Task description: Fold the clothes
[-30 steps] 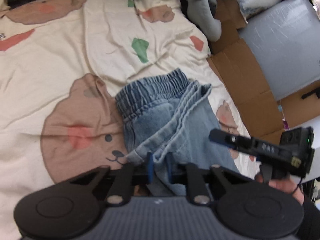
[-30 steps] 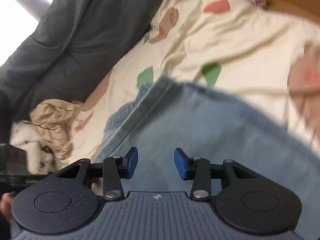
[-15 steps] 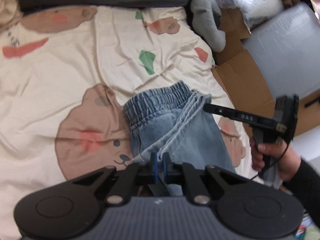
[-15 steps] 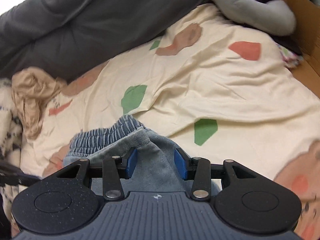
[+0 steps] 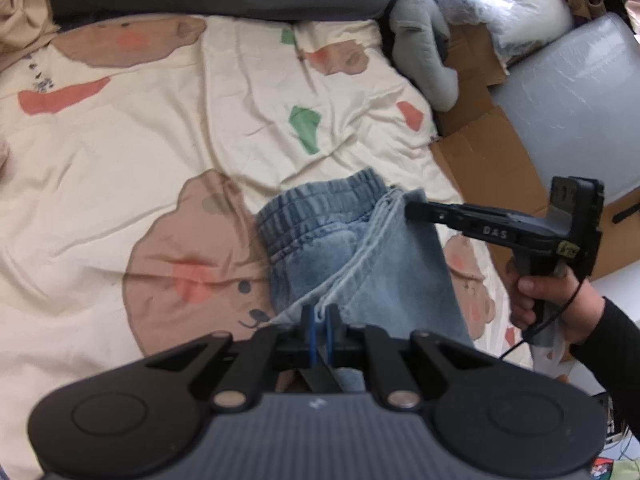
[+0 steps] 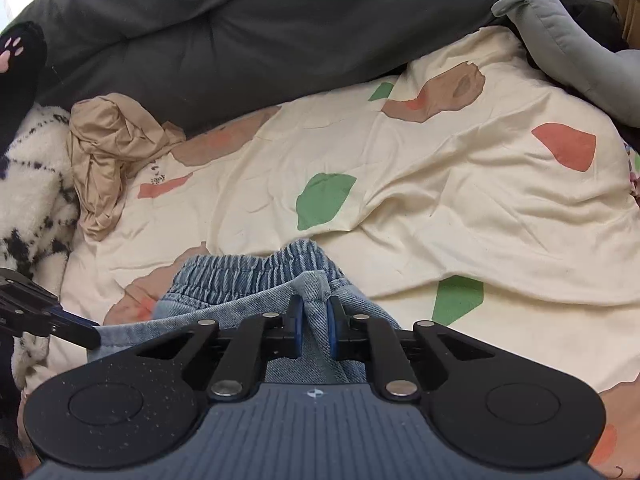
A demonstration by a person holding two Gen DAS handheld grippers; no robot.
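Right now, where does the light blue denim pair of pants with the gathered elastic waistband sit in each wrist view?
Left wrist view: the light blue denim pants lie centre to lower centre, their hem pinched in the left gripper.
Right wrist view: lower centre, a bunched fold between the closing right gripper.
Shared landmark: the green patch printed on the cream bedsheet, just beyond the waistband.

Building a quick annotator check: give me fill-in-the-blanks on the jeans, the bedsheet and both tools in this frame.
1. The jeans lie on a cream bedsheet printed with brown ____.
2. The left tool is shut on a ____ of the jeans.
3. The right tool is closing on a bunched fold just below the ____ waistband.
4. A ____ plush toy lies at the bedsheet's far corner.

Missing words: bears; hem; elastic; grey
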